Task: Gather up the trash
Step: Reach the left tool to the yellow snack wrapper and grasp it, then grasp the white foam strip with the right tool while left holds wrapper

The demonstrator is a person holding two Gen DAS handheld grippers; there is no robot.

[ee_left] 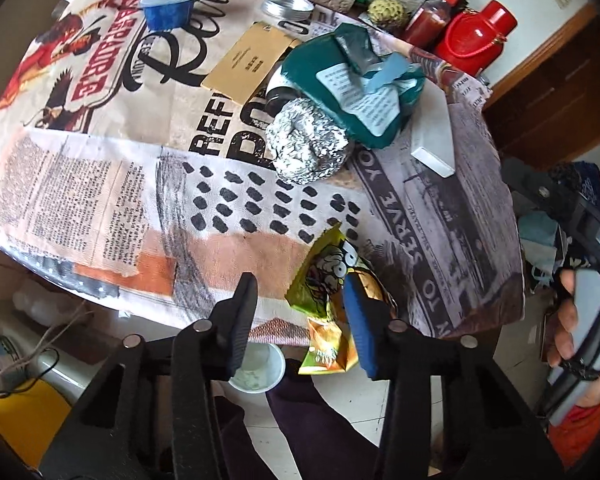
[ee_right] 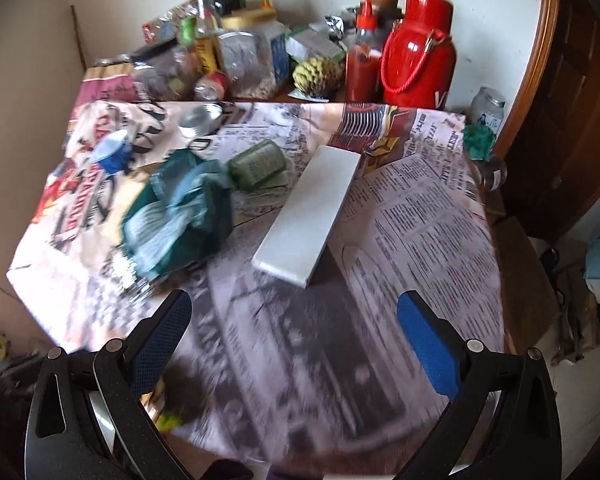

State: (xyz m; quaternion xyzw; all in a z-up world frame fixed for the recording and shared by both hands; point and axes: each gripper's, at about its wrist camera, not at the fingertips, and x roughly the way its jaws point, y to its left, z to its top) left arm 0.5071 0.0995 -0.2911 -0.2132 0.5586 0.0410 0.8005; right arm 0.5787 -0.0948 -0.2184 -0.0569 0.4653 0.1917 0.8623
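Observation:
My left gripper (ee_left: 300, 312) is open at the table's near edge; a yellow-green snack wrapper (ee_left: 332, 292) lies between its fingers, hanging over the edge and touching the right pad. Beyond it sit a crumpled foil ball (ee_left: 308, 144), a torn green package (ee_left: 356, 80), a brown cardboard piece (ee_left: 248, 60) and a blue cup (ee_left: 170, 6). My right gripper (ee_right: 296, 336) is open and empty above the printed tablecloth (ee_right: 420, 220). In the right wrist view, the green package (ee_right: 180, 216), a green can (ee_right: 258, 164), a white flat box (ee_right: 312, 208) and the blue cup (ee_right: 112, 152) lie ahead.
A red thermos (ee_right: 418, 48), sauce bottle (ee_right: 360, 60), jars and bottles crowd the table's back edge. A metal lid (ee_left: 288, 4) lies near the back. A white cup (ee_left: 260, 364) stands on the floor below the table edge. A wooden door (ee_right: 560, 100) is at right.

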